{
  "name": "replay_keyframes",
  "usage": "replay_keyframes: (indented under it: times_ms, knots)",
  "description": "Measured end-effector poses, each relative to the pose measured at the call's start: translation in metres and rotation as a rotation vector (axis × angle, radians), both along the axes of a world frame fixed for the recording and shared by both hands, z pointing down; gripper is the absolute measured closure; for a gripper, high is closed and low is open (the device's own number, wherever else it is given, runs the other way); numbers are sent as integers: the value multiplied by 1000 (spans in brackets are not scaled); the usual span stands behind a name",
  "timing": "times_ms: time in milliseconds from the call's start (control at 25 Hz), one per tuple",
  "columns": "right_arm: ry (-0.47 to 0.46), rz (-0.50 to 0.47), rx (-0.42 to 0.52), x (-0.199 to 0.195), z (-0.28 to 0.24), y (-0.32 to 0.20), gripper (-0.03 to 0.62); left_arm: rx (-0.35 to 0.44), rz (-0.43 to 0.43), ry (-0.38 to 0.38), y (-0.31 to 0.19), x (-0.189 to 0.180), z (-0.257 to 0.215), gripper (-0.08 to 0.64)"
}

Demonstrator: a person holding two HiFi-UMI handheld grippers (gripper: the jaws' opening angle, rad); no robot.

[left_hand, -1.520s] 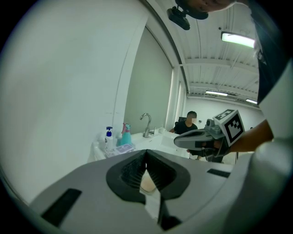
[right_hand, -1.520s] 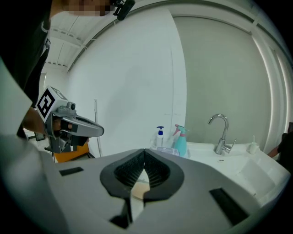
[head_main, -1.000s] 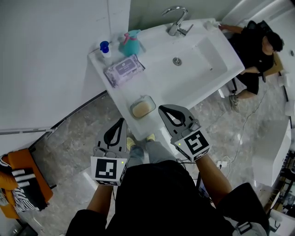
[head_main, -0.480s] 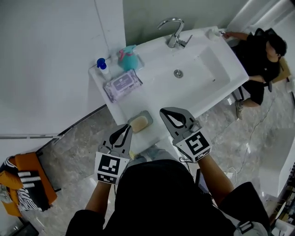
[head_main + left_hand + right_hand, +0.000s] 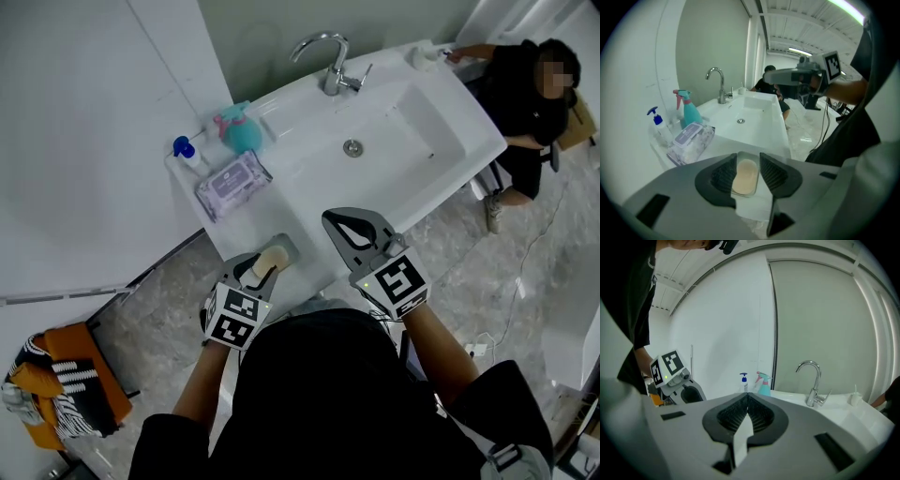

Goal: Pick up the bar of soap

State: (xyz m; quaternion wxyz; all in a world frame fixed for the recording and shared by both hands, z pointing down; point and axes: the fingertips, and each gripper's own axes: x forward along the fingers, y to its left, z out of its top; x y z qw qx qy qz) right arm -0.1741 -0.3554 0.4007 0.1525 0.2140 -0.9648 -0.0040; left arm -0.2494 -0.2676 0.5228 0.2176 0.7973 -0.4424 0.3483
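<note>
Squarely between just-opening, spread jaws of left gripper [image 5: 748, 158]: pale beige oval bar of soap [image 5: 744, 177].

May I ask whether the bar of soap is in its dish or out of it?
In: the bar of soap lies inside the clear dish.

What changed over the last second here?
The left gripper dropped forward over the soap dish, and its jaws have just been opening. The bar of soap now sits between them, not yet pinched. The right gripper stayed shut and empty; soap and dish did not move.
</note>
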Motion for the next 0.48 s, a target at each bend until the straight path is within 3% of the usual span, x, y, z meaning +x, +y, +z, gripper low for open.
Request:
replay_keyframes:
  times_ms: [200,480]
  knots:
    - [0,6,-7,9,5,-8,588,-53,95,-128,-4,2,43,416]
    - [-3,5,-20,15,10,-11,588,-121,174,-216,-3,0,74,372]
